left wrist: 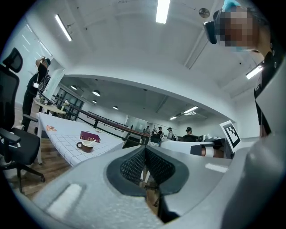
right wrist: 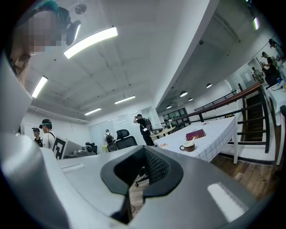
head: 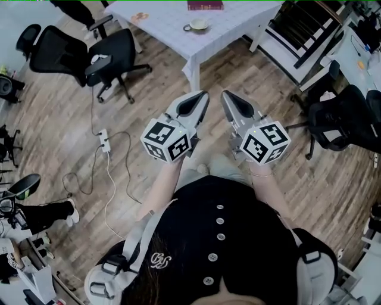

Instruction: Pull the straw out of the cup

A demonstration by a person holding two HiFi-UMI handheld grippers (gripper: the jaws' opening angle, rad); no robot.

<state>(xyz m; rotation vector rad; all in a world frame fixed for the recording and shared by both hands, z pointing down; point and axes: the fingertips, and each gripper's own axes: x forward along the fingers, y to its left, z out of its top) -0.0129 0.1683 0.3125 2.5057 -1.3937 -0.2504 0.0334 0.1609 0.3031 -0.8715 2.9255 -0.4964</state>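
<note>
Shoulders in a black buttoned top (head: 220, 238) were seen at the bottom of the head view, with two forearms stretched forward from them. The grey two-jaw left gripper (head: 203, 94), capped by its black-and-white marker cube, was held level just beside the matching grey right gripper (head: 227, 94). The two were near but apart, and both were pointed towards the table.

In the left gripper view the left gripper (left wrist: 144, 147) was shown with its dark ribbed fingers (left wrist: 132, 167) pressed together at the tips, and nothing was held between them. In the right gripper view the right gripper (right wrist: 144, 148) was likewise shown closed tip to tip and empty.

Beneath them a pale wood-plank floor (head: 149, 113) was spread. A white power strip (head: 105, 140) with a trailing cable lay on it to the left, and a black wheeled office chair (head: 113, 53) stood beyond that.

Farther on stood a white table (head: 238, 27) covered by a grid-patterned cloth. A small brown handled cup (head: 197, 25) was set a little way in from the table's near corner, well apart from both grippers. A pale straw (right wrist: 192, 142) was seen leaning out of the cup. A flat maroon book (head: 205, 5) lay beyond the cup, towards the far edge. Standing people (right wrist: 143, 127) were seen at the back of the room.
</note>
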